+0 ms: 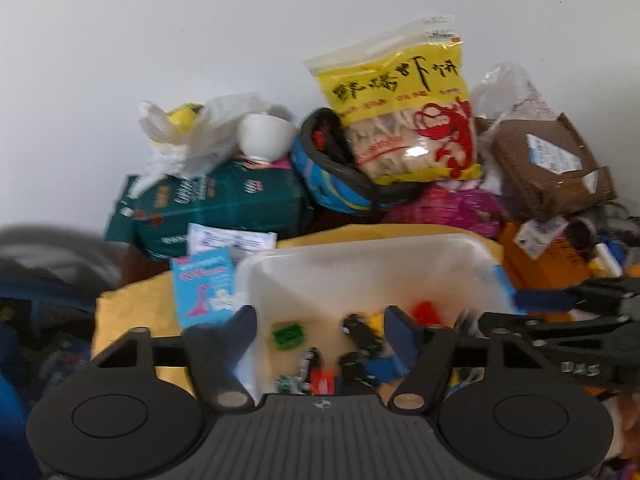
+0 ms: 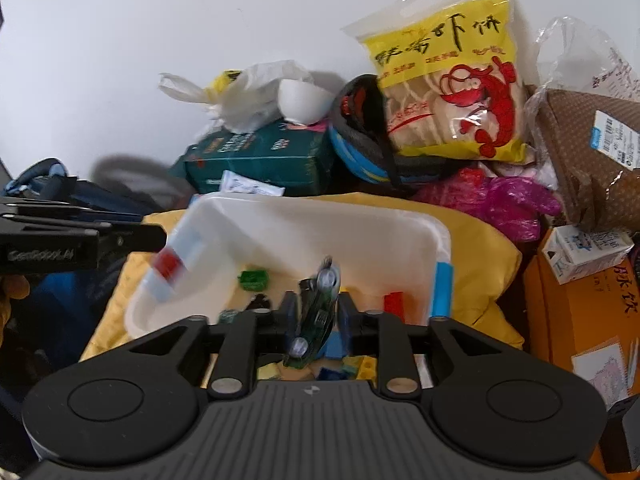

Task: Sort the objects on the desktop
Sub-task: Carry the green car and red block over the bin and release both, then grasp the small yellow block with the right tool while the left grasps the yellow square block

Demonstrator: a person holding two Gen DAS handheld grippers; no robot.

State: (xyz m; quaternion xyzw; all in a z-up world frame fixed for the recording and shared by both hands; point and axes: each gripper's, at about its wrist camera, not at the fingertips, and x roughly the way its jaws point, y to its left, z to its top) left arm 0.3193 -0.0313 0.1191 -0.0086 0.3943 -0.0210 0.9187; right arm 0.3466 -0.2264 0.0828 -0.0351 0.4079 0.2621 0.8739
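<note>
White plastic bin (image 2: 280, 220) sits on a yellow cloth (image 2: 480, 256), backed by clutter: a yellow snack bag (image 2: 452, 92) and a green box (image 2: 260, 160). Right hand-held gripper (image 2: 316, 312) is clamped on a small green toy car (image 2: 316, 312), long axis running away from the camera and tilted, poised just over the bin's near rim. Left hand-held gripper (image 1: 320, 320) hangs wide and empty above the bin; loose small pieces, among them a green block (image 1: 289, 335), lie directly beneath it. The right one seems due to release.

A plain white wall behind a messy pile

The white wall (image 1: 200, 40) fills the top of both views. Soft grey shadows fall on it low down at the left. The light is even and bright. A yellow cloth (image 2: 472, 248) covers the surface below.
</note>
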